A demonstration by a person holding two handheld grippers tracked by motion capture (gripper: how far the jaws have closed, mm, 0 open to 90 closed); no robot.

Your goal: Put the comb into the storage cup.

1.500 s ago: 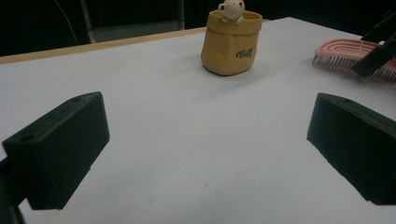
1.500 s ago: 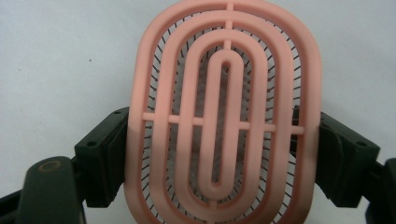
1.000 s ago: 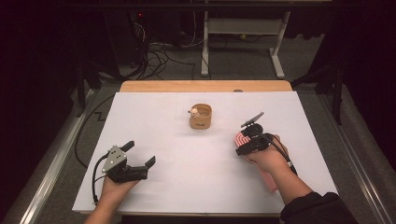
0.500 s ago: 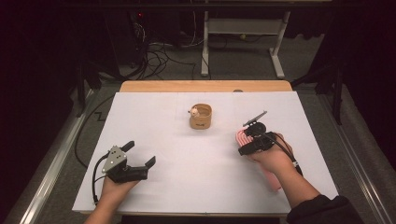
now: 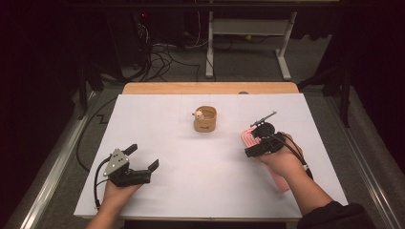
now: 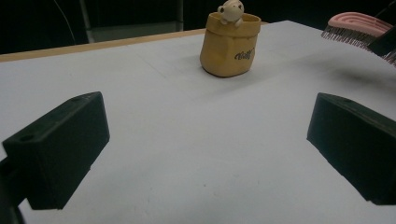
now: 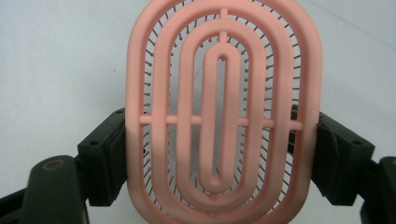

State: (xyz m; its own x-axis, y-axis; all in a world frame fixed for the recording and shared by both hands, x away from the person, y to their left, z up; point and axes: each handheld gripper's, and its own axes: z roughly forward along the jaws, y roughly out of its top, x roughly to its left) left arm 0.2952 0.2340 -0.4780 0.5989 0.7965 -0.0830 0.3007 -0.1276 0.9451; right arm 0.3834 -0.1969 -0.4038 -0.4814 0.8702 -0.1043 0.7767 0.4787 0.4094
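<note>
A pink oval hairbrush (image 5: 248, 137) (image 7: 224, 116) hangs just above the white table on the right, bristles down. My right gripper (image 5: 260, 143) (image 7: 224, 154) is shut on the sides of its head. The brush's pink handle (image 5: 279, 181) runs back under the hand. In the left gripper view the brush head (image 6: 357, 28) shows at the far right edge. My left gripper (image 5: 142, 157) (image 6: 205, 149) rests open at the near left with nothing between its jaws. A tan pouch-shaped cup (image 5: 205, 120) (image 6: 229, 44) stands at the middle back, with a small pale toy figure (image 5: 197, 113) (image 6: 231, 10) peeking from it.
A white sheet (image 5: 191, 181) covers the table, and a wooden edge (image 5: 210, 88) shows at the back. Beyond it lie floor cables (image 5: 162, 57) and a metal stand (image 5: 248, 28). Bare white surface lies between the two grippers.
My right gripper has risen slightly with the hairbrush in its grip. The left gripper and the cup have not moved.
</note>
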